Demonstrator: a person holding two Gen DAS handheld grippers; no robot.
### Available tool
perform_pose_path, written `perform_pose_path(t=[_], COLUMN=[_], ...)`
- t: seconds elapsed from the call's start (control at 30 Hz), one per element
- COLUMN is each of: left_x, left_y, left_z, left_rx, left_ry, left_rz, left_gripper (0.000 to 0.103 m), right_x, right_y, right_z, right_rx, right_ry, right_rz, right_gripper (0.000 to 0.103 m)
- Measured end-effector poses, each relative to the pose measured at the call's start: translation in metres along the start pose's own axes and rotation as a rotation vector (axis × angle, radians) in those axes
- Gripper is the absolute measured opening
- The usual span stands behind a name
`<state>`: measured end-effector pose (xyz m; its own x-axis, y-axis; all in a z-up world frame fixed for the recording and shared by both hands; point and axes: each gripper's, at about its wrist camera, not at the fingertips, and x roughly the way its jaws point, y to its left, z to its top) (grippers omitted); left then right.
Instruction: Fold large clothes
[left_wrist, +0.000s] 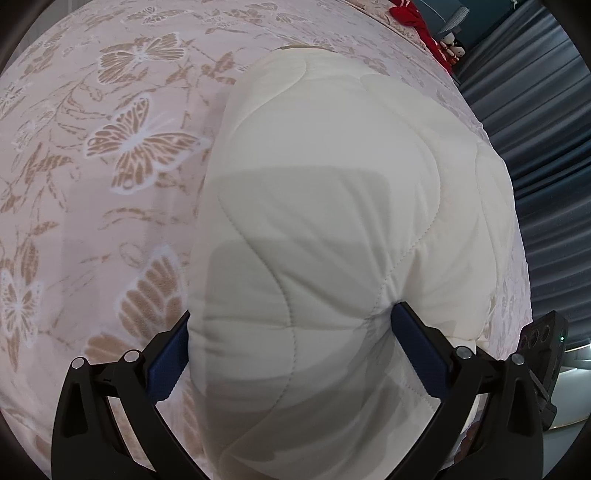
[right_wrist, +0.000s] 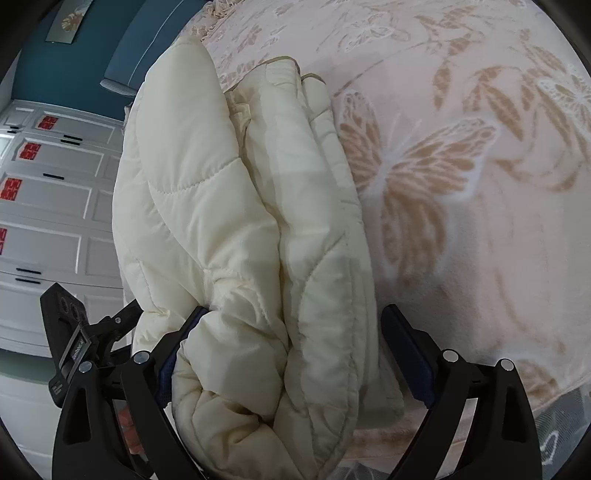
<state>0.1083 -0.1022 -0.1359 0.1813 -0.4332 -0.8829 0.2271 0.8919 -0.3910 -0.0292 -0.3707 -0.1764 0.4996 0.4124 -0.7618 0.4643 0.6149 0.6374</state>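
Cream quilted coat (left_wrist: 332, 221) lies folded on the butterfly bedspread (left_wrist: 110, 147); both grippers, left (left_wrist: 291, 332) and right (right_wrist: 291, 332), straddle it spread wide. Fold looks finished; next, probably tidy its edges.

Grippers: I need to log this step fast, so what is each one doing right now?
Left gripper: open wide, folded cream quilted garment between its pads.
Right gripper: open wide, the same garment's bunched layers between its pads.
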Motion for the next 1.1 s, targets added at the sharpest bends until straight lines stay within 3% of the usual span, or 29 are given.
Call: perform_pose_path(t=[0.17,0.33,0.47,0.8,1.1], left_x=[-0.005,-0.027,-0.056,-0.14,-0.206], left_y=[-0.008,-0.029,-0.038,-0.069,-0.079], left_z=[0.003,0.002,0.005,-0.007,-0.015], left_rx=[0.025,0.143,0.216,0.357,0.39], left_ry=[0.016,-0.031,-0.086,-0.278,-0.417], left_rz=[-0.01,0.005,0.0,-0.037,-0.099], left_gripper=[0.097,0.07,0.057,0.052,0.052], right_x=[0.005,-0.006,-0.019,-0.086,-0.15], right_y=[0.005,0.027,0.049,0.112,0.158], right_z=[-0.001,-0.005,-0.014,-0.049,-0.068], right_rx=[0.002,-0.074,-0.136,-0.303,-0.418], right_ry=[0.007,-0.024,-0.066,-0.227,-0.389], right_rz=[0.023,-0.027,-0.074,-0.124,-0.135], right_gripper=[0.082,0.058,0.045,0.036,0.034])
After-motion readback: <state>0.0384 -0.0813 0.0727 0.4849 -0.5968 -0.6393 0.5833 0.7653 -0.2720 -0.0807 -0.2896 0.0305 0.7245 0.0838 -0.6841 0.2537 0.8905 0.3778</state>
